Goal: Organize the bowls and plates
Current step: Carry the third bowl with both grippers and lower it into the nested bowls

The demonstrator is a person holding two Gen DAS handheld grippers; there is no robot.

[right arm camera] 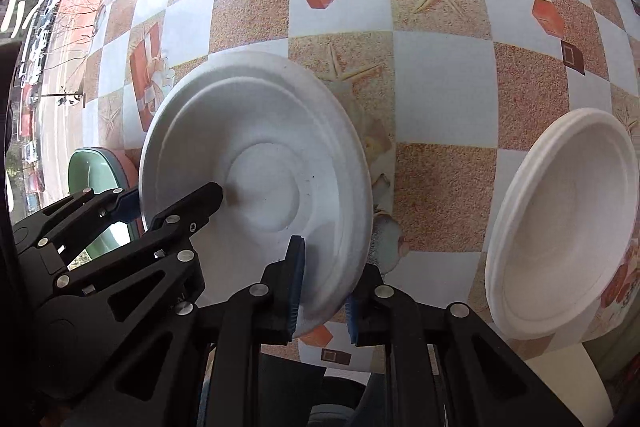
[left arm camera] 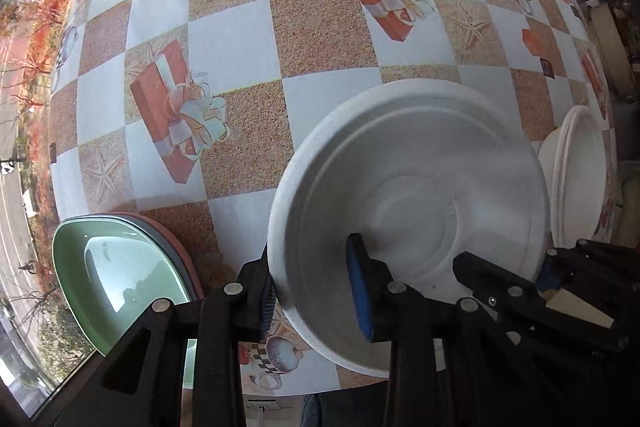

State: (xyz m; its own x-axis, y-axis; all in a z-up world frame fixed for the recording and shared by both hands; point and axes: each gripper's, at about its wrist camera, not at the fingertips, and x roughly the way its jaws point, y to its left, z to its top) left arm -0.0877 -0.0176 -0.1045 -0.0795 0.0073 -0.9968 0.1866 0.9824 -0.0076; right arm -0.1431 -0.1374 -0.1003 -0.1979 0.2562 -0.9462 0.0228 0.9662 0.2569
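Left wrist view
- Left gripper (left arm camera: 316, 291): its two fingers stand on both sides of the near rim of the white plate (left arm camera: 420, 195), one outside and one inside; the blue pads seem to press the rim, so I judge it is grasping the plate.
- Right gripper (left arm camera: 532, 279): it comes in from the right and straddles the right rim of the same plate; I cannot tell from here if it presses.
- Place of the plate: near the front edge of the table (left arm camera: 248, 39), tilted up.
- Count: one white plate held; one stack of white bowls (left arm camera: 580, 179) at the right edge, the number inside I cannot tell; one green plate (left arm camera: 120, 271) on one pink plate (left arm camera: 180, 247) at the front left corner.

Right wrist view
- Right gripper (right arm camera: 324, 295): the fingers stand on both sides of the plate's (right arm camera: 256, 163) near rim, and a small gap shows on the right side, so the hold looks loose or not complete.
- Left gripper (right arm camera: 176, 203): it holds the left rim.
- Risk: the plate is thin and light; two grips pulling apart can bend or crack it.
- Risk: a loose right hold can let the rim slip.
- Risk: the bowls (right arm camera: 568, 227) lie near the right edge; a swing can push them off.
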